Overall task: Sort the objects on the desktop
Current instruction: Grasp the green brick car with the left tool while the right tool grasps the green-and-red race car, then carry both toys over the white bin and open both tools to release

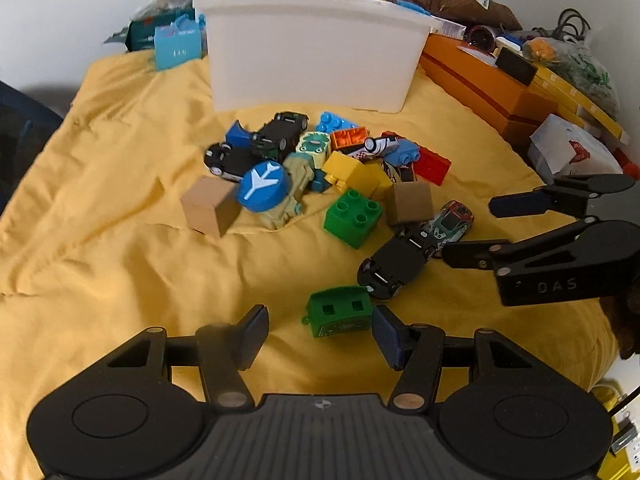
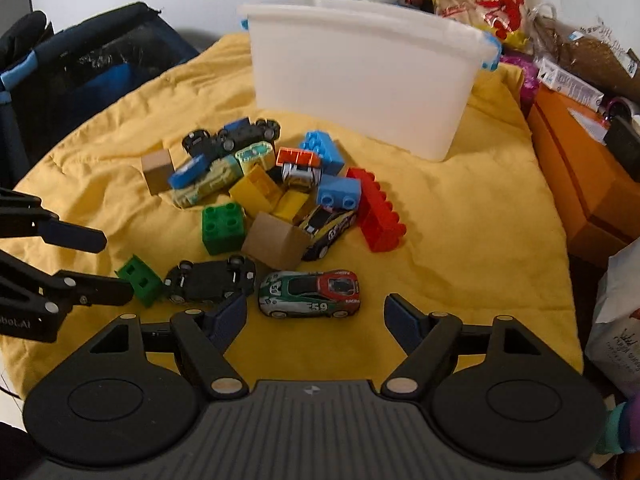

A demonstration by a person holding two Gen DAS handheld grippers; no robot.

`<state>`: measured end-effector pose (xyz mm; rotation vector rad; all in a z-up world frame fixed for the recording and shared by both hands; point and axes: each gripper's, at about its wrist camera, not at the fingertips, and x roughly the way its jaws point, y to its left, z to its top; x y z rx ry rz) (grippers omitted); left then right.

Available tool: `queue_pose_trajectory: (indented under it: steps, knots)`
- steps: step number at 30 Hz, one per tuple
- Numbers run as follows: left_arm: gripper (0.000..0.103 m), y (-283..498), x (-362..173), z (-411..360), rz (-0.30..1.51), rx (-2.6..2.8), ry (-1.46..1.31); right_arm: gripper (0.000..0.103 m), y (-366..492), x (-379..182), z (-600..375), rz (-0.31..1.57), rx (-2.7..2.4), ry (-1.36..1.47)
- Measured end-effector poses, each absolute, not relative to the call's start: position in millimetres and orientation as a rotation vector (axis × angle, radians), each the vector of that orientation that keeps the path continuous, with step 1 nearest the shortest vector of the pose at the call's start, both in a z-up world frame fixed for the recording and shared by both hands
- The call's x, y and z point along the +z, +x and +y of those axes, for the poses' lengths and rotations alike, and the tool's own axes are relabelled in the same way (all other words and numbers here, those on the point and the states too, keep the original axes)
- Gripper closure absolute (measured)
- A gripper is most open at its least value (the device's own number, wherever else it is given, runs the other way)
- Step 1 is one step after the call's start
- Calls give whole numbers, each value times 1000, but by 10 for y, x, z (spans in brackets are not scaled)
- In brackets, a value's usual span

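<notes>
left wrist: left gripper (image 1: pixel 320 334) hanging released just short of the green toy piece (image 1: pixel 338 312) on the yellow cloth (image 1: pixel 120 240), white bin (image 1: pixel 312 48) well behind. probably nudging it away if closing early.

right wrist: right gripper (image 2: pixel 316 318) released, framing the race car (image 2: pixel 310 293), likely clipping the black car (image 2: pixel 212 280) alongside.

We're in a home, a lived-in room with toys out. A yellow quilted blanket (image 1: pixel 120 240) covers the surface, and toy cars and building blocks (image 2: pixel 280 208) sit heaped on it before a white plastic bin (image 2: pixel 360 80). Snack bags (image 2: pixel 480 4), orange boxes (image 1: pixel 480 80) and a dark fabric bag (image 2: pixel 80 64) crowd the edges.
</notes>
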<state>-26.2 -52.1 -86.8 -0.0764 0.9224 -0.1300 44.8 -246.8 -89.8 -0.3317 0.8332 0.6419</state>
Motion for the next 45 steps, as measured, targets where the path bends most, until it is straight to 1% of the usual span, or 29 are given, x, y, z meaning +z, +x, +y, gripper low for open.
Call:
queue_pose_trajectory:
  steps: [9, 11, 12, 14, 16, 23, 28, 33, 45]
  knots:
    - [42, -226, -908, -678, 933, -136, -56, 27, 532, -1042, -2334, 861, 638, -341]
    - [42, -217, -920, -690, 934, -141, -42, 35, 551, -1062, -2326, 872, 640, -336]
    - [42, -215, -928, -689, 933, -140, -40, 35, 556, -1059, -2332, 872, 642, -331]
    - [44, -209, -940, -676, 932, -152, -45, 35, 561, -1038, -2350, 870, 647, -324]
    - [57, -209, -931, -645, 925, -157, -47, 35, 557, -1017, -2382, 868, 647, -316]
    - [57, -204, -799, -524, 884, -146, -58, 35, 550, -898, -2566, 851, 613, -263]
    - [57, -163, -540, -432, 817, -137, -63, 35, 559, -762, -2654, 822, 602, -220]
    - [57, -19, -194, -323, 760, -111, -89, 35, 635, -513, -2678, 772, 599, -150]
    - [57, 613, 669, -176, 649, -111, -90, 35, 1069, 372, -2563, 626, 615, -7]
